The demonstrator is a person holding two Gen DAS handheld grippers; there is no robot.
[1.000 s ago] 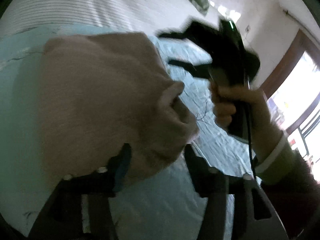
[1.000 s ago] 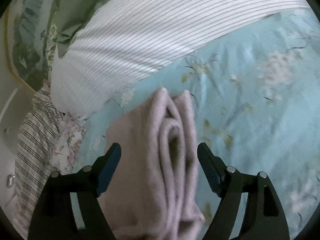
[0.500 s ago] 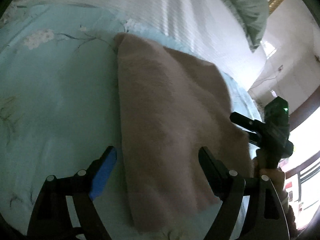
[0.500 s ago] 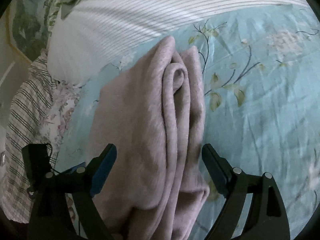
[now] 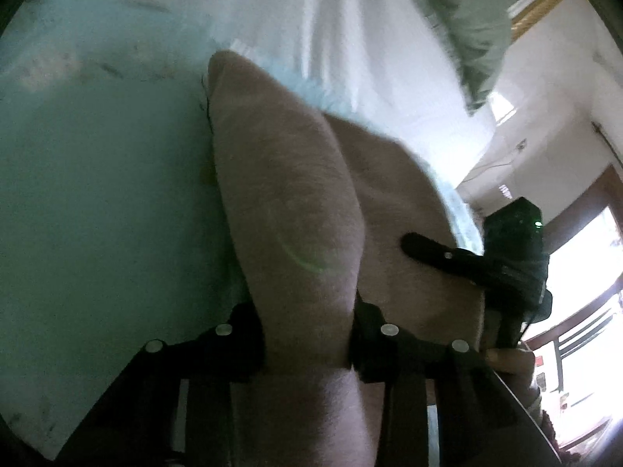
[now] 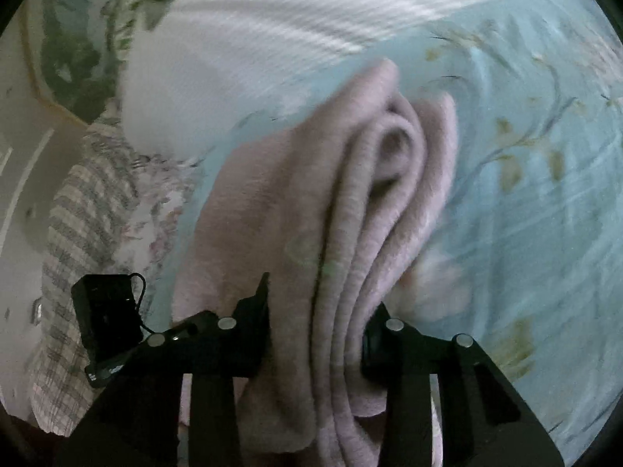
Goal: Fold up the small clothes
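Jaws of the left gripper (image 5: 307,334) are closing, with a raised fold of the pink garment (image 5: 296,210) between them; both pads press against the cloth. Jaws of the right gripper (image 6: 315,327) are closing as well, and a bundle of several stacked layers of the same pink garment (image 6: 350,210) sits between them, the pads pressed against it on both sides.

The garment lies on the bed, on a light blue floral sheet (image 6: 525,179). It is folded lengthwise into a long, narrow stack, with rolled edges visible at the far end in the right wrist view. Its far end reaches close to a white striped pillow (image 6: 272,39) lying across the head end of the bed. In the left wrist view the fold rises as a ridge from the jaws towards the white striped pillow (image 5: 350,39).

In the left wrist view the right gripper (image 5: 459,257) shows at the right side of the garment, one finger lying on the cloth, with a hand (image 5: 514,362) on its handle below. In the right wrist view the body of the left gripper (image 6: 109,311) appears at the garment's left side, over a checked cloth (image 6: 74,233) at the bed's left edge. A green patterned cushion (image 6: 97,19) sits beyond the pillow. Both views are motion-blurred.
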